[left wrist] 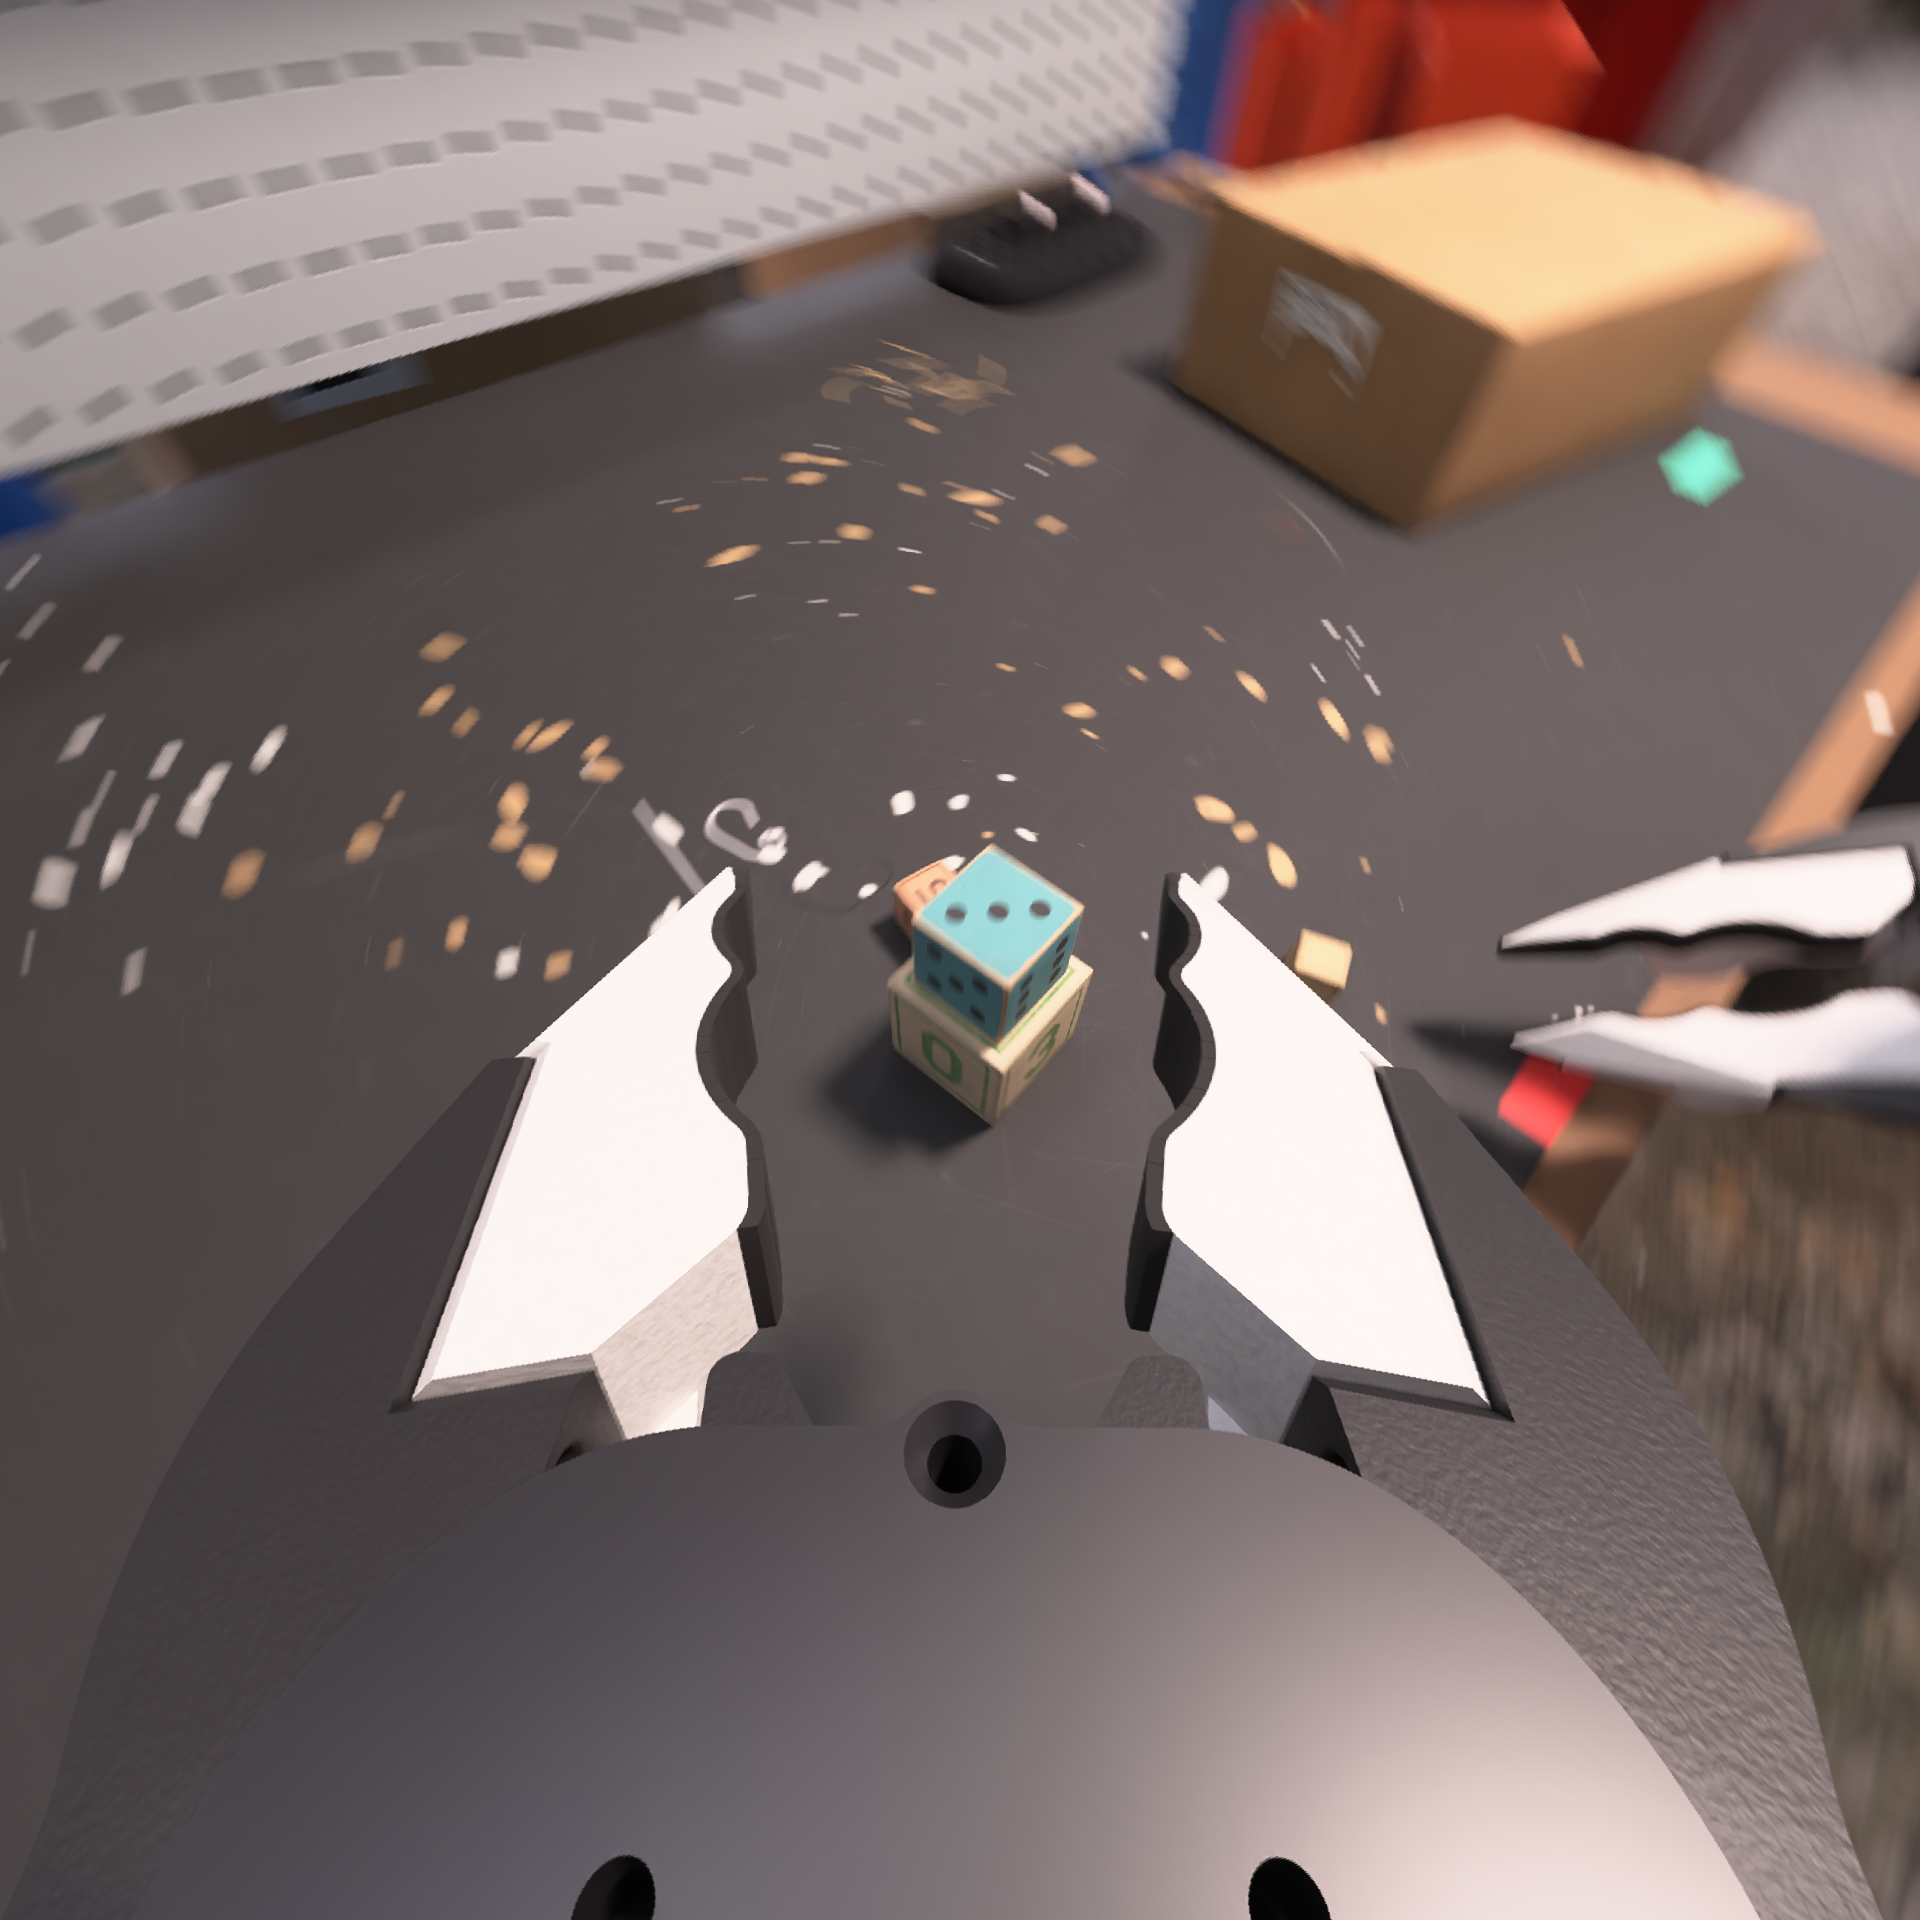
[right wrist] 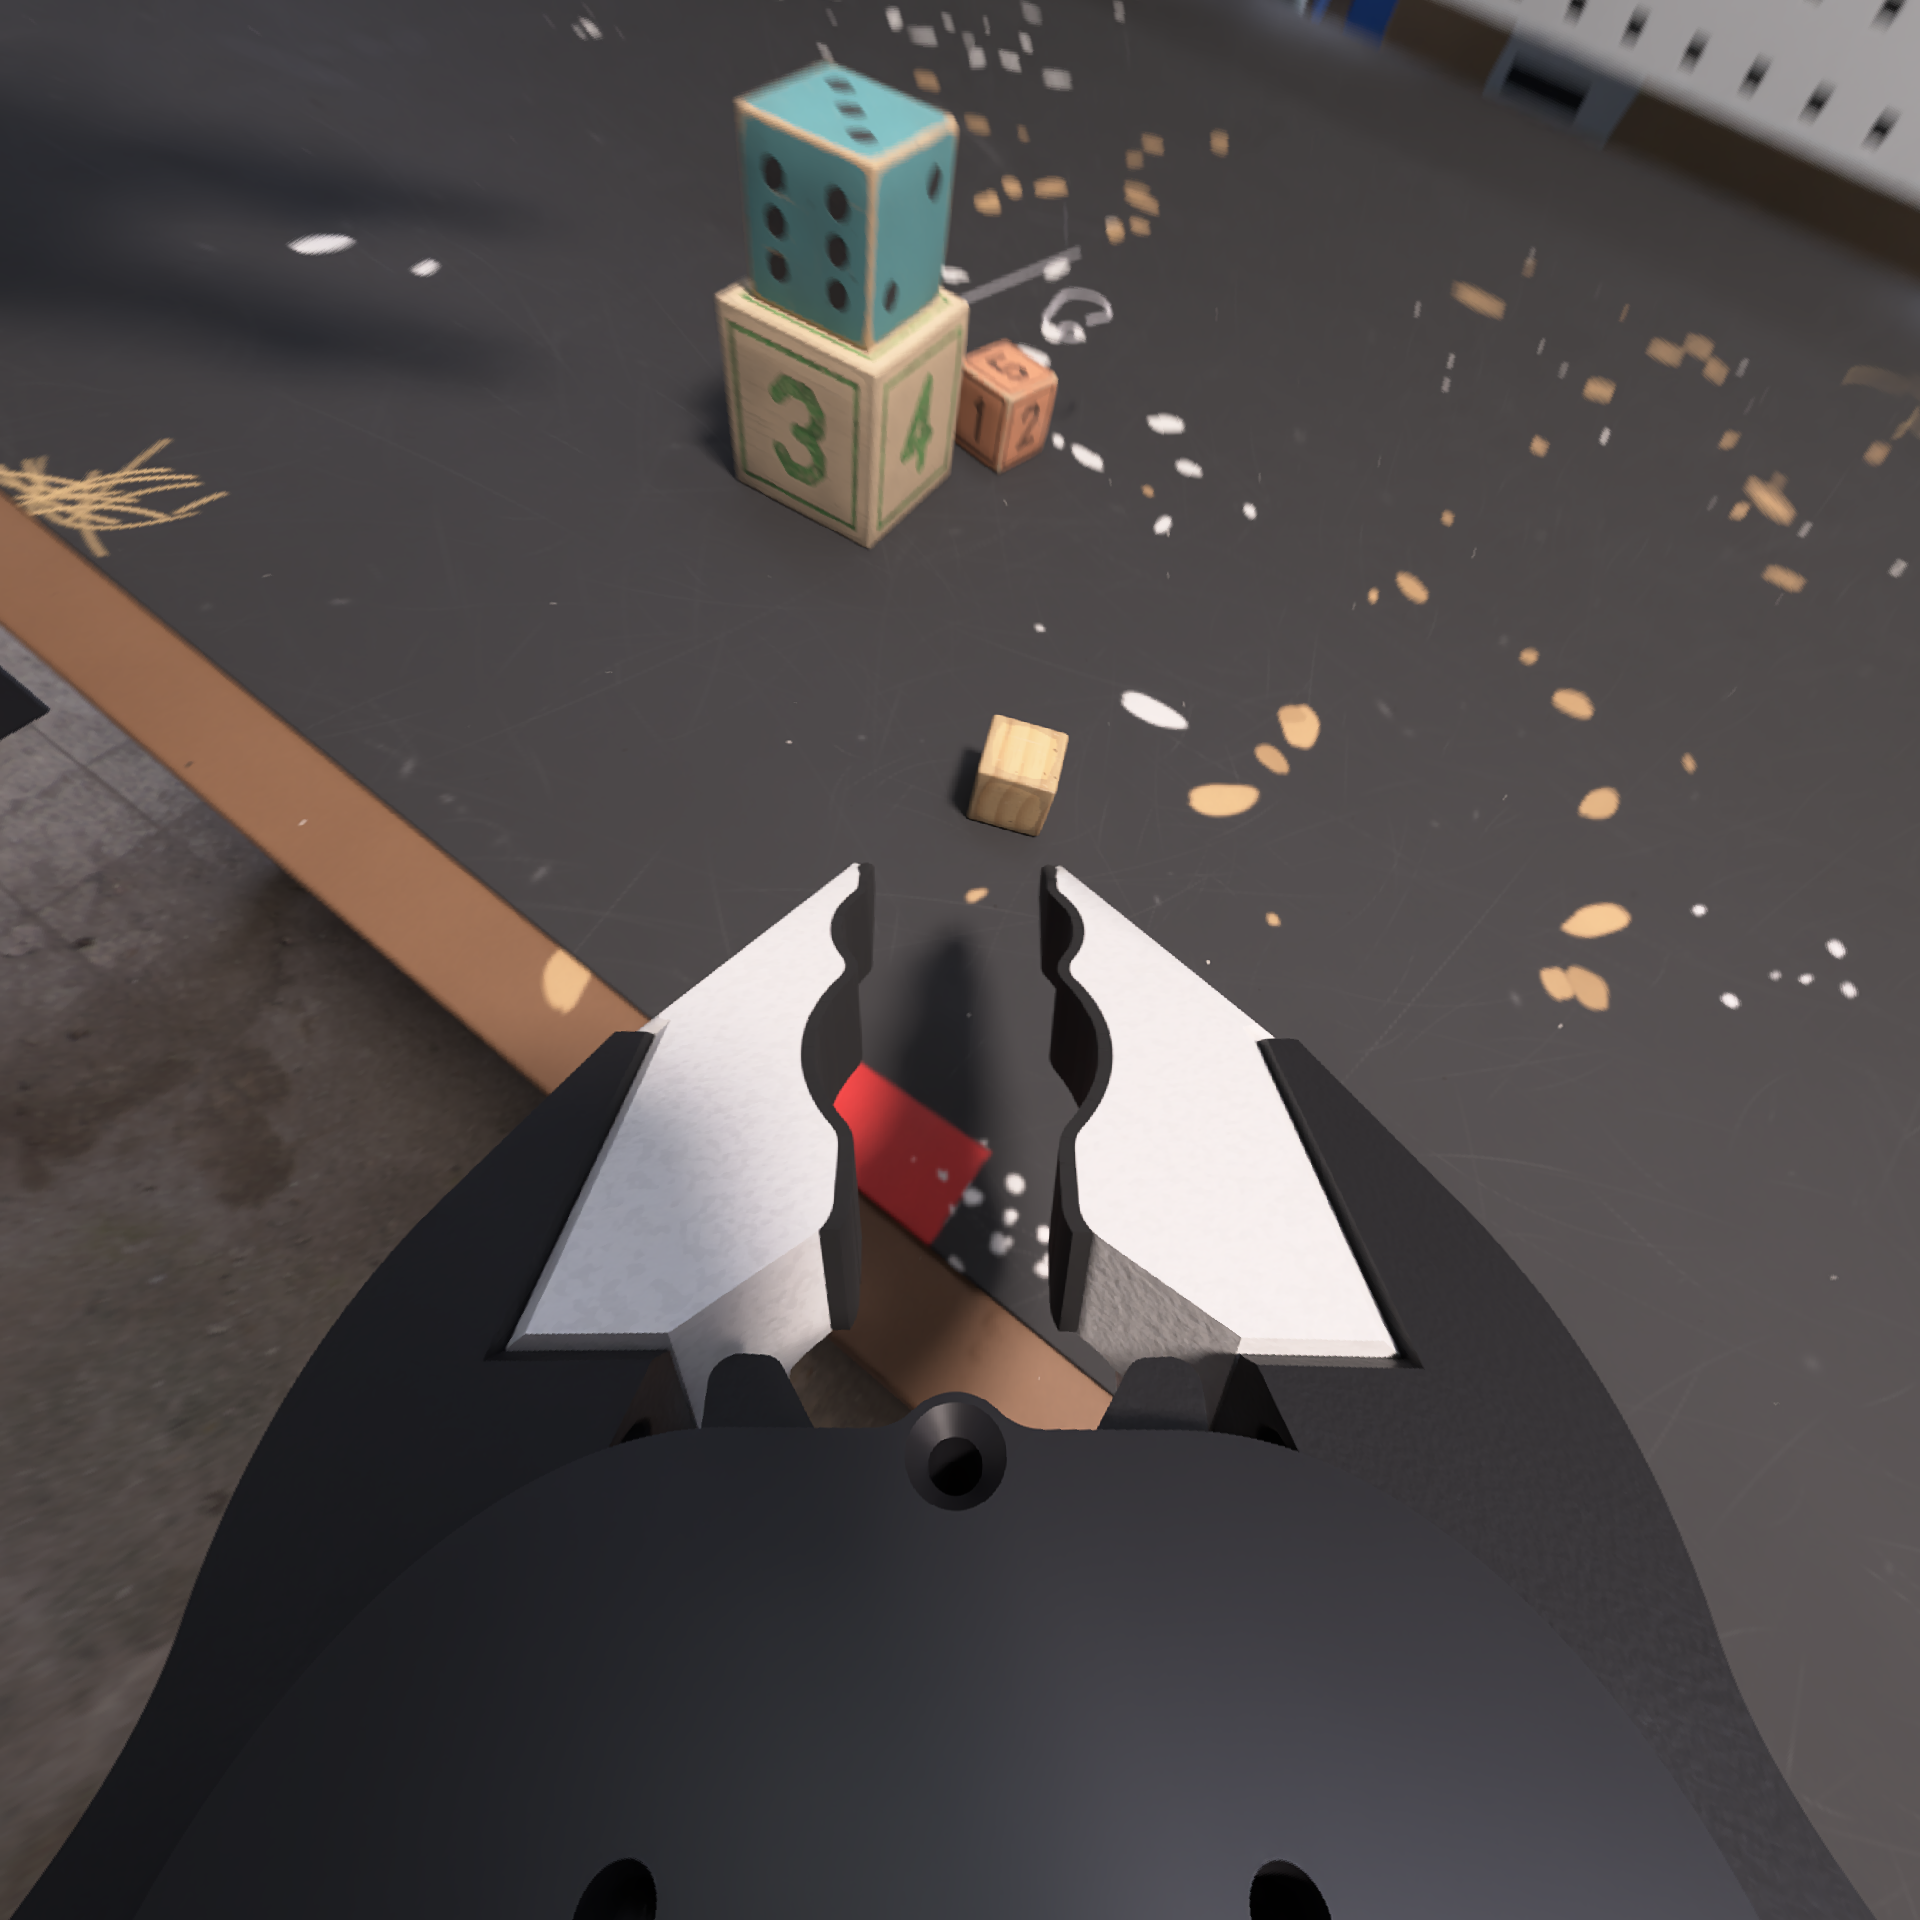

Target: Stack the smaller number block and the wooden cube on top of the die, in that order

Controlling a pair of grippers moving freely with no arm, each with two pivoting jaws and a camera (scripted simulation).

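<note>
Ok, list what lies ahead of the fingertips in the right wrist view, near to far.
Gripper → wooden cube → big green number block with the die on top. The small orange number block sits beside the big one.

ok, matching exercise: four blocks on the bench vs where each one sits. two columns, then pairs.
Things:
1. teal die
2. large green-number block
3. small orange number block
4. plain wooden cube

Places:
A. alone on the mat, just ahead of the right gripper
B. on the mat, carrying the die
C. on top of the large block
D. on the mat beside the large block

Pairs: 1-C, 2-B, 3-D, 4-A
</note>
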